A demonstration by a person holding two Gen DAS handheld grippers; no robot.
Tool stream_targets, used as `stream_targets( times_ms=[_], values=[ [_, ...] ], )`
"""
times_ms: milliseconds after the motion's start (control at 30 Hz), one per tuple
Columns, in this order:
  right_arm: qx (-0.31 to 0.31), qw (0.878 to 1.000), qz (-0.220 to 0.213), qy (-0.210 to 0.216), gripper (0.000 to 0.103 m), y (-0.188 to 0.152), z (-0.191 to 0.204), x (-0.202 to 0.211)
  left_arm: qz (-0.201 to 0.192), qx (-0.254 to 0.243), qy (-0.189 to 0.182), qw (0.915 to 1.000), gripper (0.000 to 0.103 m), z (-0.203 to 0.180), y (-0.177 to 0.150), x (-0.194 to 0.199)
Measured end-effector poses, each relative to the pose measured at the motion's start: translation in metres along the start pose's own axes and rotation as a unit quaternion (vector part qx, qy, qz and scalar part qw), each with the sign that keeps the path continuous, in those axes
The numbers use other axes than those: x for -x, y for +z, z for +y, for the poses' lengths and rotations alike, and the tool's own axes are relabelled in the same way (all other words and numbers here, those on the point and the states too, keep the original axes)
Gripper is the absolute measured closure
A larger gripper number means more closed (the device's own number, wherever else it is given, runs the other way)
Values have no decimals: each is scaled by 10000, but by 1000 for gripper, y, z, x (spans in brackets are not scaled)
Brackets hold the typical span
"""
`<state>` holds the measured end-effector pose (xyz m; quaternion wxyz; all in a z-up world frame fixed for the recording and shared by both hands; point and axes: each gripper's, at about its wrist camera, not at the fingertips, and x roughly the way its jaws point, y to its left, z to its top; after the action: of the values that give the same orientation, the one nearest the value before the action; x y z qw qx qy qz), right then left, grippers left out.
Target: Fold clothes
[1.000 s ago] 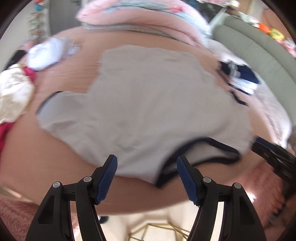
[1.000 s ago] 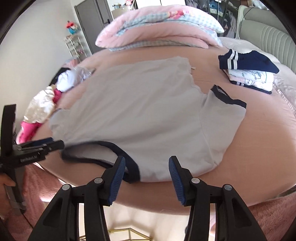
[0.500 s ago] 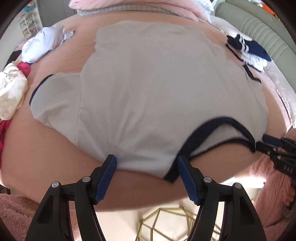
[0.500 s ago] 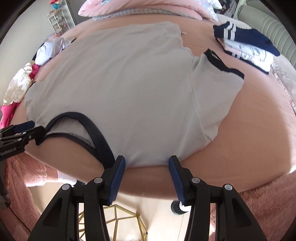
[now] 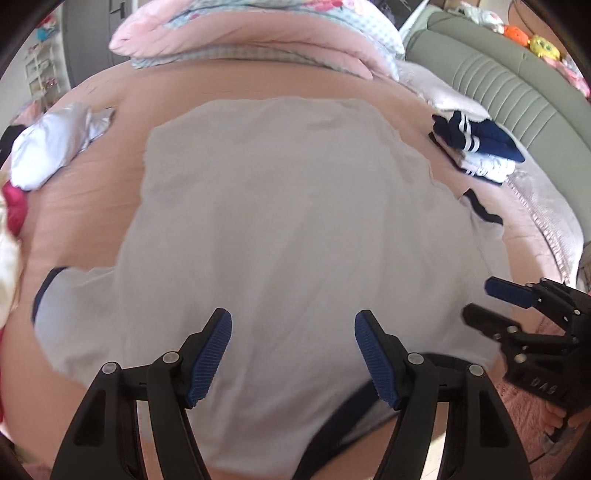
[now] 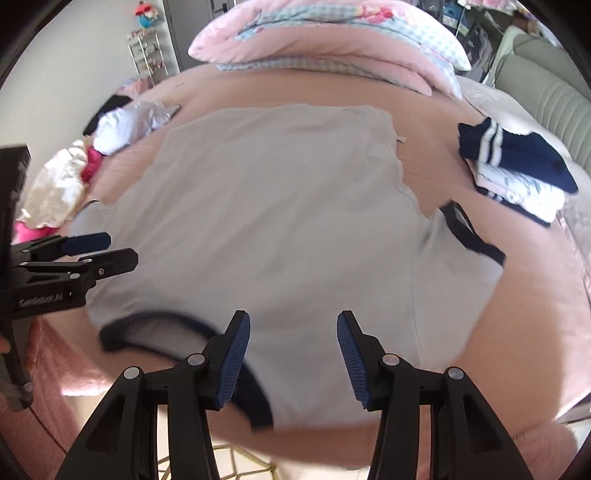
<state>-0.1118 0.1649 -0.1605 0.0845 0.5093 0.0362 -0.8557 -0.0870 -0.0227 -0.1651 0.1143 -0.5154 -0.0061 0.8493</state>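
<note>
A pale grey T-shirt [image 5: 295, 229] with navy trim is lying spread flat on a pink bed [image 5: 92, 177], its collar end hanging toward the near edge and its hem lying toward the far side, where a folded pink quilt [image 5: 258, 33] is sitting. The left tool [image 5: 293, 354] is hovering over the near part of the shirt with its jaws standing apart and nothing between the blue pads; the navy collar band [image 5: 343, 413] is showing just below and to the right of its right pad. The right tool [image 6: 293, 356] is also standing open and empty above the shirt's near edge, with the collar [image 6: 155, 321] curving off to its left and a navy-cuffed sleeve [image 6: 465, 254] reaching out to its right. Each tool is appearing at the side of the other's view, near the collar. A stack of folded clothes [image 6: 517, 173] topped by a navy striped piece is resting well beyond that sleeve, near a green headboard [image 5: 517, 85]. Loose white and pink garments [image 6: 85, 162] are lying heaped at the bed's left edge.
</note>
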Motion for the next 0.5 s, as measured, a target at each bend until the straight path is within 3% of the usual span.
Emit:
stream_targets(
  times_ms=[100,267,400,500],
  values=[
    [-35,9986,507,-120,54,-2,0,-33,614,-116,321,9975,36,2,-3,-28],
    [205,9976,664,65,52,-33,-11,-20,1218,-948,152,9879,36,1,-14,-15],
    [-90,9956,717,592,52,-6,-39,-4,821,-626,-209,9944,36,30,25,2],
    [-391,9962,327,700,52,49,-66,1,419,233,-275,9985,36,73,73,-2]
  ],
)
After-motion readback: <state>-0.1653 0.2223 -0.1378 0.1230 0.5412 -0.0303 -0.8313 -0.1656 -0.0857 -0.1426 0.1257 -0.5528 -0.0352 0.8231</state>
